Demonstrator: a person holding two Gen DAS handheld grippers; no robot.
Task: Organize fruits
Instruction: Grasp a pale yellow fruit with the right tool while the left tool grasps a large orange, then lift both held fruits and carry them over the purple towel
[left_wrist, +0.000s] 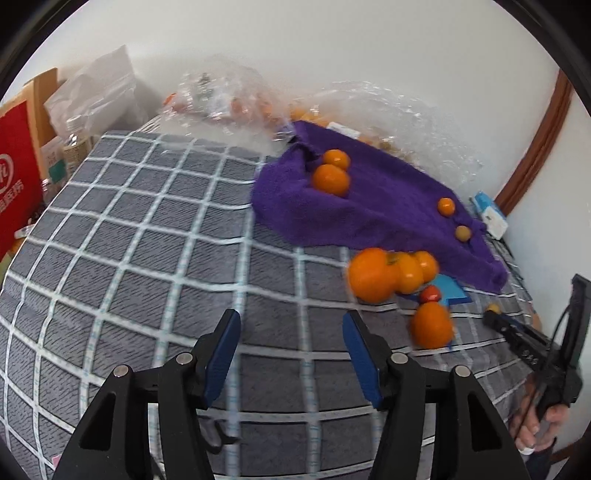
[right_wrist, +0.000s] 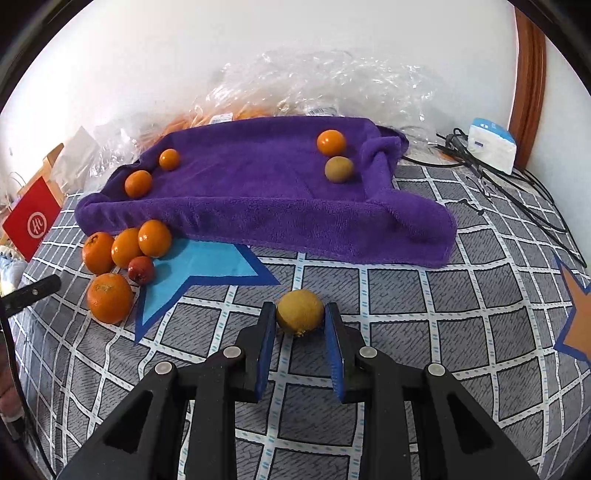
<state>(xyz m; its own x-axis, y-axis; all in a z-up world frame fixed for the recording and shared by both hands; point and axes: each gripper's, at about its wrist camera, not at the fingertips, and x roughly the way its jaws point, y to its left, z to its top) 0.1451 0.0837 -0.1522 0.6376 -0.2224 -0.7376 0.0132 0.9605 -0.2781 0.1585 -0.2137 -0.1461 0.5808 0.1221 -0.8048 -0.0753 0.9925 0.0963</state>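
Right gripper (right_wrist: 300, 317): jaws clamped on a yellow fruit (right_wrist: 300, 311), lower centre of the right view, just above the checked sheet (right_wrist: 388, 306). Left gripper (left_wrist: 291, 328): jaws apart, nothing between them, bottom centre of the left view.

Sorted so far: two oranges (right_wrist: 138, 183) at upper left of the towel (right_wrist: 258, 192), one orange and one greenish fruit (right_wrist: 338, 169) at upper right. Unsorted pile (right_wrist: 125, 247) at left, just below the towel edge.

Risks, as judged:
- Round, smooth fruit gripped near the pad tips only; likely to squirt out forward if tilted.
- Soft, rumpled towel; likely roll-off toward the raised fold or the edge on release.
- Pile fruits touching; scatter possible if nudged by the left jaws.

View differences:
- Right view only: grip contact, cables (right_wrist: 498, 184) at upper right.
- Left view only: right gripper from outside at right edge, hand (left_wrist: 543, 428) on its handle, bottles (left_wrist: 74, 144) at upper left.
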